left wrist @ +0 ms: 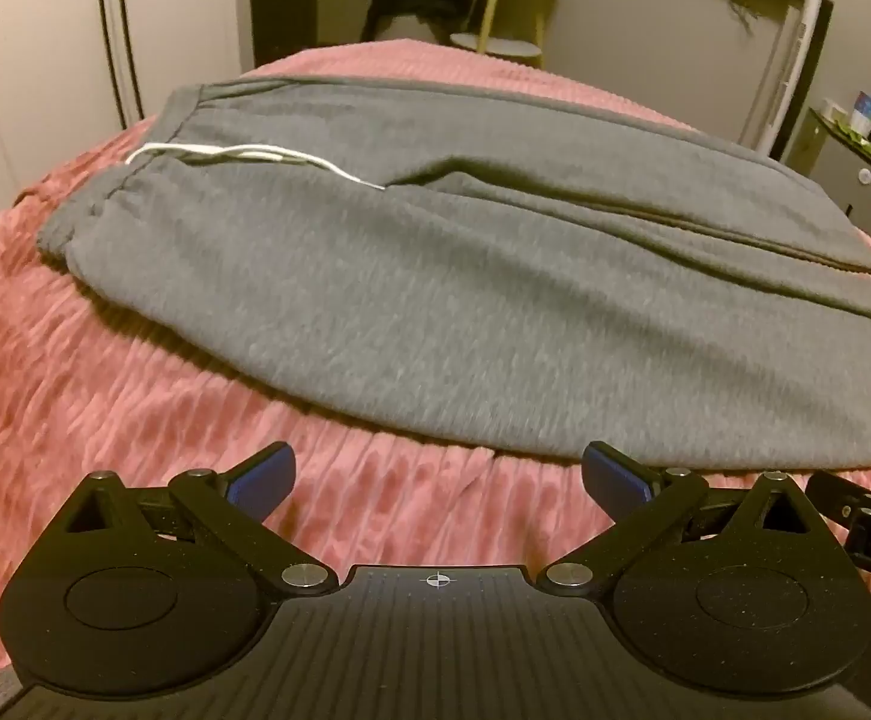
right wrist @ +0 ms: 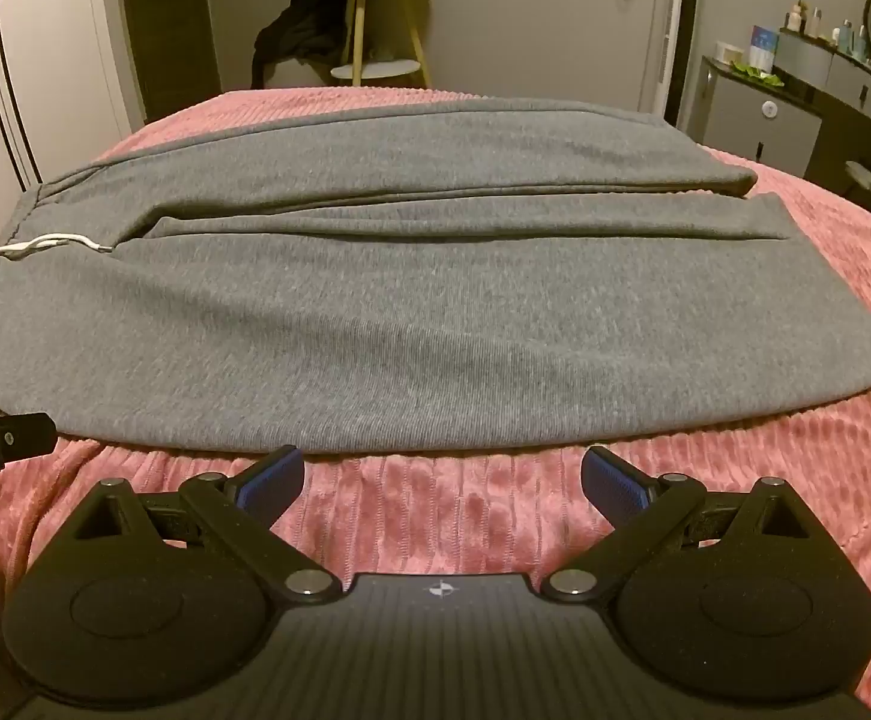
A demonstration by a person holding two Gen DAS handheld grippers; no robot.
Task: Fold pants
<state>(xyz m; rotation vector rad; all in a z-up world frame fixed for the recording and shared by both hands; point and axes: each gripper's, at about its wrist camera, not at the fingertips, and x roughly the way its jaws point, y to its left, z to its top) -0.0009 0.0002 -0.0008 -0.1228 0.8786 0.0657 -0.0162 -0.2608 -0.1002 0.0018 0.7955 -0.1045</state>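
Note:
Grey sweatpants (left wrist: 465,276) lie flat across the pink bed cover (left wrist: 105,396), waistband to the left, both legs running right. A white drawstring (left wrist: 243,153) trails from the waistband. My left gripper (left wrist: 438,474) hovers just short of the pants' near edge, open, with only the cover between its blue pads (left wrist: 261,477). In the right wrist view the same pants (right wrist: 423,324) fill the middle, drawstring (right wrist: 45,243) at the left. My right gripper (right wrist: 442,477) is open too, just before the near leg's edge, holding nothing.
A small round side table (right wrist: 375,24) with dark clothing draped on it stands beyond the bed. A dresser with bottles (right wrist: 795,90) is at the right. Part of the other gripper (right wrist: 3,441) shows at the left edge of the right wrist view.

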